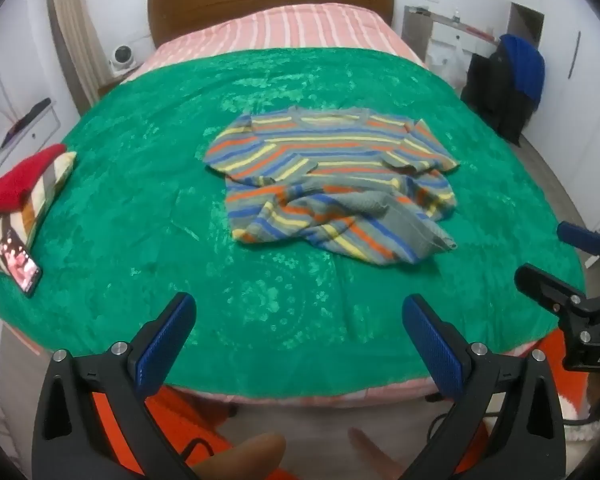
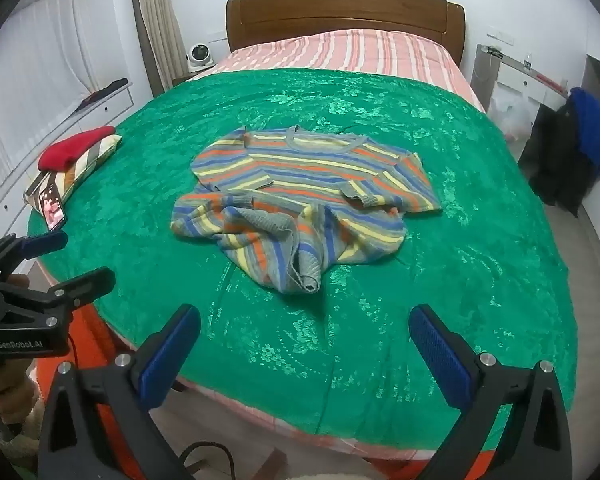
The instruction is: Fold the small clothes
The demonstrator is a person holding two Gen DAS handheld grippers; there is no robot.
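A small striped sweater (image 1: 332, 176), grey with blue, orange and yellow bands, lies on the green bedspread (image 1: 140, 200), collar toward the headboard. Its upper part is flat; its lower part is bunched and crumpled. It also shows in the right wrist view (image 2: 304, 204). My left gripper (image 1: 300, 316) is open and empty, above the near edge of the bed, short of the sweater. My right gripper (image 2: 305, 328) is open and empty, also near the bed's front edge. Each gripper shows at the side of the other's view: the right one (image 1: 556, 256), the left one (image 2: 68, 256).
A red garment (image 1: 20, 178) lies on a striped cushion (image 1: 52, 184) at the bed's left edge, with a lit phone (image 1: 20, 266) beside it. The wooden headboard (image 1: 268, 4) stands at the back. A chair with dark and blue clothes (image 1: 508, 80) stands right of the bed.
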